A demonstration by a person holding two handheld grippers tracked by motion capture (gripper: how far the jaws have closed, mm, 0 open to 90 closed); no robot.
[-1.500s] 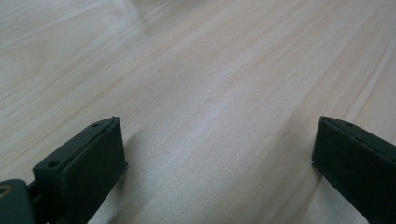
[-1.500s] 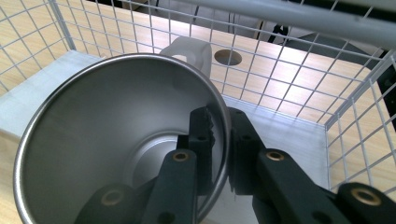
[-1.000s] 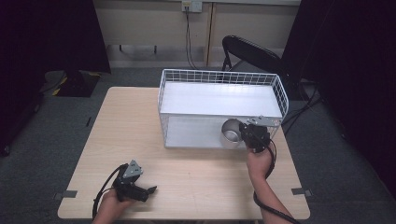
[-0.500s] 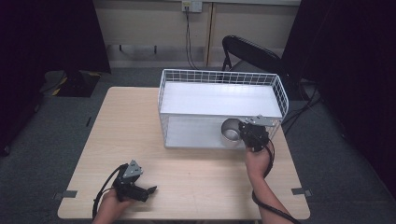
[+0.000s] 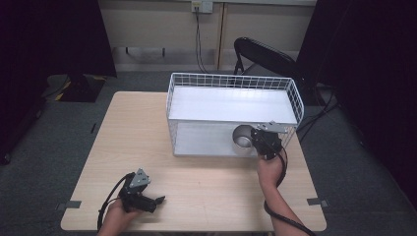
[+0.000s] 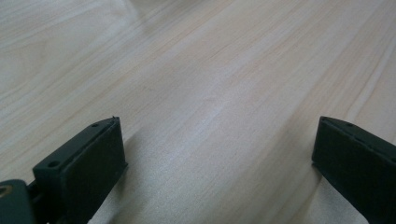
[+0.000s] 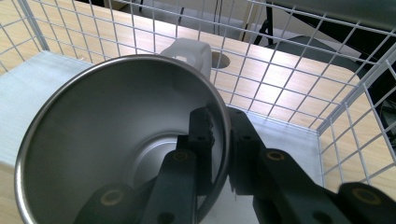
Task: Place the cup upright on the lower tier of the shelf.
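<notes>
**Right gripper pinching steel bowl at the wire rack; left gripper idling open on the table**

Right gripper (image 5: pixel 255 140) is clamping the rim of a steel bowl (image 5: pixel 241 136). In the right gripper view one jaw is sitting inside the bowl (image 7: pixel 107 140) and the other outside, with the thin wall squeezed between the pads; jaws nearly together. The bowl is tilting, its mouth facing toward the camera on the gripper.

The bowl is sitting at the lower level of a white wire rack (image 5: pixel 172 93), at the right end of its open near side, under the rack's flat upper shelf (image 5: pixel 231 104). In the right gripper view the rack's mesh (image 7: pixel 289 70) is showing behind and to the right of the bowl, and a pale bracket-like piece (image 7: pixel 189 52) is poking up just past the bowl's far rim; what it is, cannot tell.

Left gripper (image 5: pixel 156 200) is resting low near the front left part of the wooden table (image 5: pixel 137 128), well apart from the rack. Its jaws are standing wide apart in the left gripper view, with bare tabletop (image 6: pixel 210 93) between them and nothing held.

The person's right forearm (image 5: pixel 275 196) is reaching in from the bottom edge of the high view.
</notes>
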